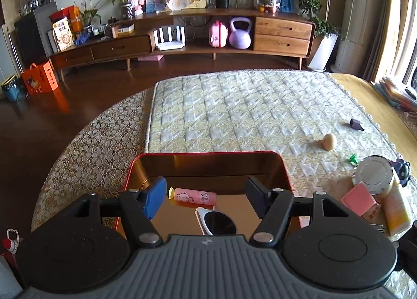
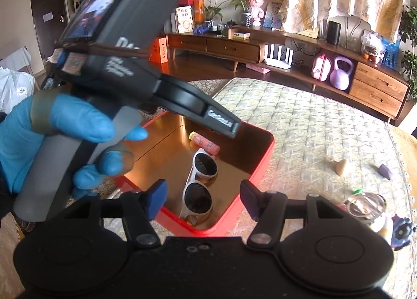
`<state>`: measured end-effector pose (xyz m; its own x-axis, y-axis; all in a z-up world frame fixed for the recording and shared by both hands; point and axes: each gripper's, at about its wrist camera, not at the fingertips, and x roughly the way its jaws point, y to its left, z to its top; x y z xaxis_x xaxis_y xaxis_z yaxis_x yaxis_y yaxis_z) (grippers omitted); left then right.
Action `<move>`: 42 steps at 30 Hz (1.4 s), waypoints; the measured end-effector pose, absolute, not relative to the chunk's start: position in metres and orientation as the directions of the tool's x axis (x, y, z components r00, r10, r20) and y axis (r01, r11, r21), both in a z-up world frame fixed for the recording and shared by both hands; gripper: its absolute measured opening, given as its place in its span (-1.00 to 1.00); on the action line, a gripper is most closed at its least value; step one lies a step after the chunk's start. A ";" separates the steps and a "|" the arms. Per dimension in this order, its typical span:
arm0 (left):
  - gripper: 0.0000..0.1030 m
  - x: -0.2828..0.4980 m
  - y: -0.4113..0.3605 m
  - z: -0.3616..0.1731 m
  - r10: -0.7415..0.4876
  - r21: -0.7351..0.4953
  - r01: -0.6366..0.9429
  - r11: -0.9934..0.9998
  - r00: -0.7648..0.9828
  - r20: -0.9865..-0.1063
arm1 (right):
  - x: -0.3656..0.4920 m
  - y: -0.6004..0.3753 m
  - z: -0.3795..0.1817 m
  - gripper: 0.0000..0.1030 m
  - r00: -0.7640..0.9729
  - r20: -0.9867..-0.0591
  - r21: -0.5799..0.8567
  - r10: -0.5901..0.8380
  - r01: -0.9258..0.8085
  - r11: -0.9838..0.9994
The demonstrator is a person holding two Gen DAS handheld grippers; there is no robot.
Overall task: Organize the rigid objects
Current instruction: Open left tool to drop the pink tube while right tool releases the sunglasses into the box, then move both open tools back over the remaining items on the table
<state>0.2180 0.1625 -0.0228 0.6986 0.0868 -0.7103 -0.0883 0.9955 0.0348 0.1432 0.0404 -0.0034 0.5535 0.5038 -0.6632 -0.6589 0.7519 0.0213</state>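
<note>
Sunglasses [image 2: 199,186] and a pink tube [image 2: 206,143] lie in the red tin [image 2: 260,166] at lower centre, both grippers [image 1: 206,199] [image 2: 203,201] spread wide, holding nothing.

A long wooden sideboard [image 1: 182,38] holds a lilac kettlebell [image 1: 240,34], a white router [image 1: 169,38] and what may be dolls.

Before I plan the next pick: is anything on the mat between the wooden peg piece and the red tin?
Nothing visible. The wooden peg piece lies alone on bare quilted mat, and the stretch to the red tin is open. The clutter sits nearer, off that line.
</note>
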 end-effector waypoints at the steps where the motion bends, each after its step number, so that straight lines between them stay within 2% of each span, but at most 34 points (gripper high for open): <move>1: 0.30 0.215 0.161 -0.020 0.085 0.036 -0.085 0.996 0.703 -0.706 | 0.140 0.037 -0.002 0.24 0.558 -0.659 0.020 0.505 -0.658 0.753; 11: 0.30 0.181 0.135 -0.003 0.041 0.008 -0.047 0.999 0.739 -0.673 | 0.120 -0.016 0.016 0.56 0.597 -0.608 0.078 0.523 -0.610 0.788; 14: 0.47 0.172 0.123 0.000 0.016 -0.013 -0.032 0.999 0.749 -0.662 | 0.114 -0.036 0.017 0.63 0.617 -0.595 0.086 0.514 -0.587 0.805; 21: 0.49 0.156 0.089 -0.001 -0.048 -0.047 0.023 0.999 0.760 -0.648 | 0.100 -0.090 0.011 0.79 0.662 -0.583 0.083 0.471 -0.528 0.845; 24: 0.62 0.151 0.075 -0.003 -0.069 -0.057 0.042 0.998 0.764 -0.642 | 0.096 -0.110 0.009 0.83 0.680 -0.582 0.075 0.446 -0.501 0.862; 33: 0.70 0.152 0.038 -0.017 -0.129 -0.077 0.104 0.992 0.762 -0.635 | 0.103 -0.161 0.010 0.88 0.726 -0.555 0.067 0.406 -0.448 0.892; 42: 0.70 0.165 0.017 -0.041 -0.172 -0.101 0.141 0.985 0.746 -0.643 | 0.140 -0.205 -0.003 0.88 0.738 -0.584 0.089 0.337 -0.354 0.931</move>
